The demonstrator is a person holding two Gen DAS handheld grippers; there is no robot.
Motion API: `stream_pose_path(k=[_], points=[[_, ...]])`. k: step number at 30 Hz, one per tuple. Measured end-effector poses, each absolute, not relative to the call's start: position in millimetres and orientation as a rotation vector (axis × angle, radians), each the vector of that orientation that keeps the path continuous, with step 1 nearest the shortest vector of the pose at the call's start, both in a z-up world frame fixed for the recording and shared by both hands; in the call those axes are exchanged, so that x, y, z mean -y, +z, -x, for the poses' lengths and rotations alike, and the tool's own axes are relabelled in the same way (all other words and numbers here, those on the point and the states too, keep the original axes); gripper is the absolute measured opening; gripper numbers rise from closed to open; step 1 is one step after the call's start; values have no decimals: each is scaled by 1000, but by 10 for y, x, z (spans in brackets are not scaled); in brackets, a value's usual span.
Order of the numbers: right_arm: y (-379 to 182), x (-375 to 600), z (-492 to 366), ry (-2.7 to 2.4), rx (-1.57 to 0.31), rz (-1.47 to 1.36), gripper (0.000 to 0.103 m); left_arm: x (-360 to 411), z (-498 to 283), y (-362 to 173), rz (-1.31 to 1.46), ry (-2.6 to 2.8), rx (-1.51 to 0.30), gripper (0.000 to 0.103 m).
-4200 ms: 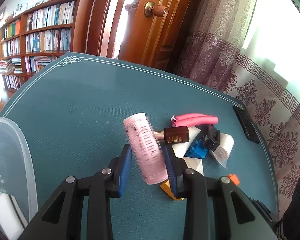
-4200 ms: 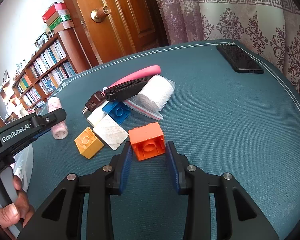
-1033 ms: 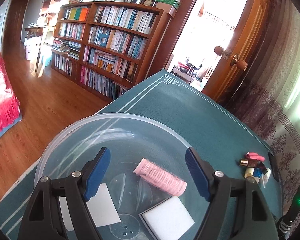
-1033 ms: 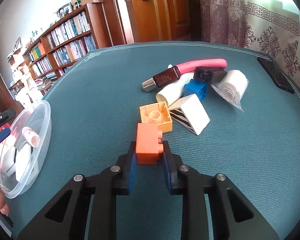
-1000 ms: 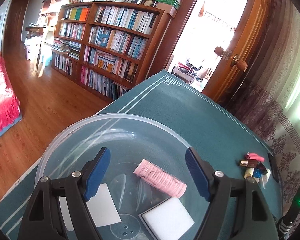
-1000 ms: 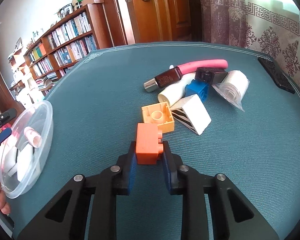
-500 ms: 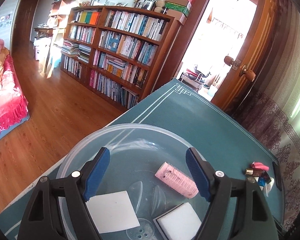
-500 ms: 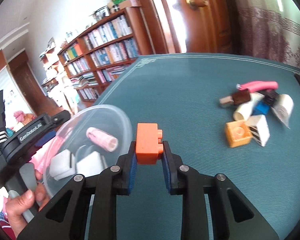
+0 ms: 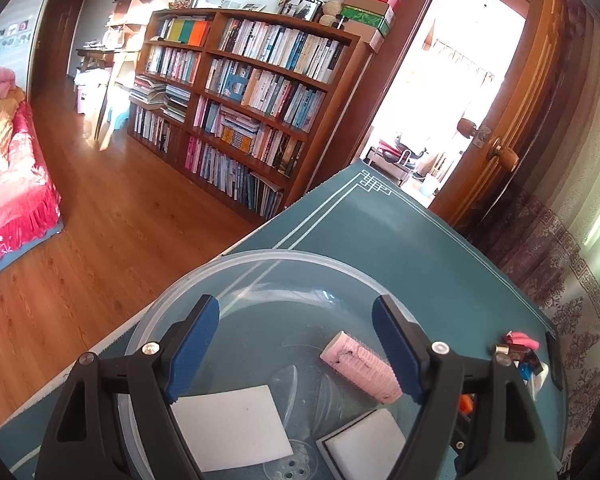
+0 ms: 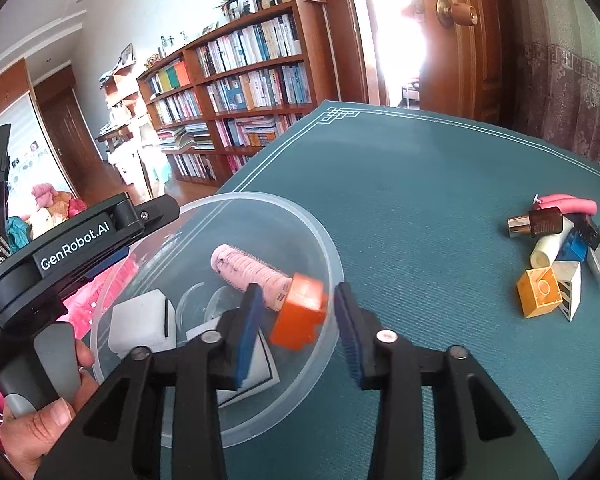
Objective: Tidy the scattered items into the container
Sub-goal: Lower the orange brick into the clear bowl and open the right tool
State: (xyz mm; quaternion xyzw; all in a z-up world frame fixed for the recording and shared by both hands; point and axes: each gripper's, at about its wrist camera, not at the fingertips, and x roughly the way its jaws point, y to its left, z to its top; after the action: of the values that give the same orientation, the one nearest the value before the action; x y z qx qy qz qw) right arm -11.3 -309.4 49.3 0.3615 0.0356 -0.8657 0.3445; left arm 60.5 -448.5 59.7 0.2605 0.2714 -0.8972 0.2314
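Right fingers [image 10: 294, 322] wide, orange brick [image 10: 300, 312] loose over bowl [image 10: 320, 236] rim, could bounce onto desk [image 10: 420, 184] imo; left fingers [image 9: 296, 346] wide, empty.

I count one clear bowl [image 10: 324, 240]. In or over it I see one pink roller [image 10: 248, 270], two white sponges [image 10: 140, 322] and one orange block [image 10: 300, 310]. On the table [image 10: 420, 200] one yellow block [image 10: 540, 292], one blue block [image 10: 574, 248] and one brown bottle [image 10: 538, 222].

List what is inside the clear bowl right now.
In the bowl: pink roller, white sponges, and an orange brick dropping from the open right gripper. The gripper fingers hide part of the bottom.
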Motion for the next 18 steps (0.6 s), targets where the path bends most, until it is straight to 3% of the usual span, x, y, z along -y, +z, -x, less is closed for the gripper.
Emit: stream_pose_path(k=[18], points=[[393, 2525, 208, -2348, 26, -995, 49, 4295, -521, 578, -761, -2509, -701, 83]])
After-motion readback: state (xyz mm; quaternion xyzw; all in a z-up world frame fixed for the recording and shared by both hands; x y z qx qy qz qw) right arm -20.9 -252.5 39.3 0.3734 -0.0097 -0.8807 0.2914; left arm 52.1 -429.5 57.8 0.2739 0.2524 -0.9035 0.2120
